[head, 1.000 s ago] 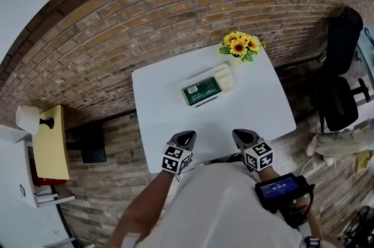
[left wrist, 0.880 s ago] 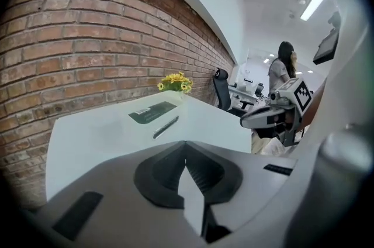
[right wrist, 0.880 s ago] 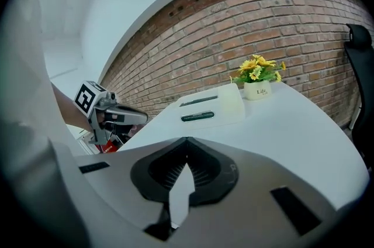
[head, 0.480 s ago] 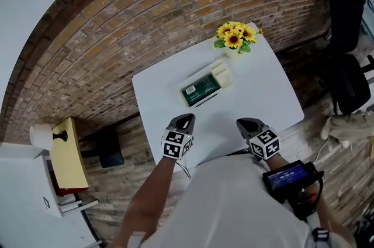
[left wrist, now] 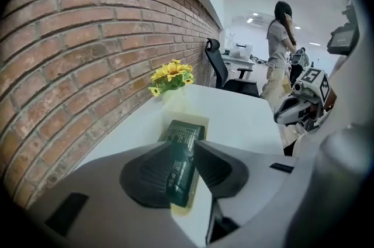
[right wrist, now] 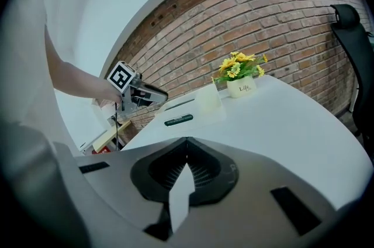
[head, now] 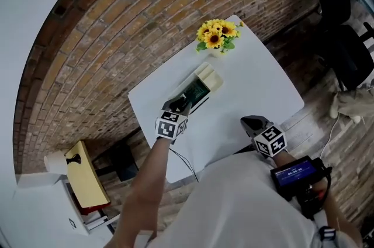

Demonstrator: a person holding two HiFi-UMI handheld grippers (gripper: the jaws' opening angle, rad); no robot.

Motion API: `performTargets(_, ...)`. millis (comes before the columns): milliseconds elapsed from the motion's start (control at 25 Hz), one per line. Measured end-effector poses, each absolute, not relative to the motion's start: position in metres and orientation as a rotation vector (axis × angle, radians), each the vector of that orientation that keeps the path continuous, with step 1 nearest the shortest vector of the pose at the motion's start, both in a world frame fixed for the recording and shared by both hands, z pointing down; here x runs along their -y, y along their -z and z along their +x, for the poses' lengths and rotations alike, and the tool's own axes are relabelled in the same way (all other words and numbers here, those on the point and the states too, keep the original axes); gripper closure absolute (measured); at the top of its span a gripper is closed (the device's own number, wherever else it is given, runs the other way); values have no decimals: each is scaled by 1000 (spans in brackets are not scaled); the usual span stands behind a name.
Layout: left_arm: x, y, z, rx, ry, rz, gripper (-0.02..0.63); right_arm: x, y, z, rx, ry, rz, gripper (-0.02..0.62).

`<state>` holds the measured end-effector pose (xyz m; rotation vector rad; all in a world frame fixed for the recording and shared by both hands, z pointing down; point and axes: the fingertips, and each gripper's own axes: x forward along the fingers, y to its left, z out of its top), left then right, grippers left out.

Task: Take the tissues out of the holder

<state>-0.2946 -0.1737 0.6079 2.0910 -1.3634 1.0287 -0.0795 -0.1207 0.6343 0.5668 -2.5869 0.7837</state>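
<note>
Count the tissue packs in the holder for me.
1: a dark green pack lying flat in the cream holder on the white table, near the sunflowers. Others could be hidden underneath it.

I see the tissues (head: 191, 92) as a flat, dark green pack with small white print. It lies face up in the holder (head: 211, 76), a pale cream tray with a taller block at its 1 o'clock end. Pack and tray run from 7 to 1 o'clock on my white worktop (head: 251, 89), close to its 11 o'clock edge.
</note>
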Motion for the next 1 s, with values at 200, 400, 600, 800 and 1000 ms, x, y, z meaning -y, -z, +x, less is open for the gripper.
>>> performTargets(200,204,-625,-287,1214,-1143,2111,468,125,-636,-57,2565,-813,653,589)
performTargets(400,220,-645,-276,1039,-1260,2111,432,123,-641,-36,2533,-846,734,589)
performTargets(600,226,-663,-271,893,-1377,2081,334,117,-645,-23,2508,-875,796,589)
performTargets(800,228,-672,-268,757,-1423,2056,327,116,-646,-10,2488,-891,858,589)
performTargets(1000,230,-676,-269,754,-1425,2032,332,116,-647,-2,2477,-899,894,589)
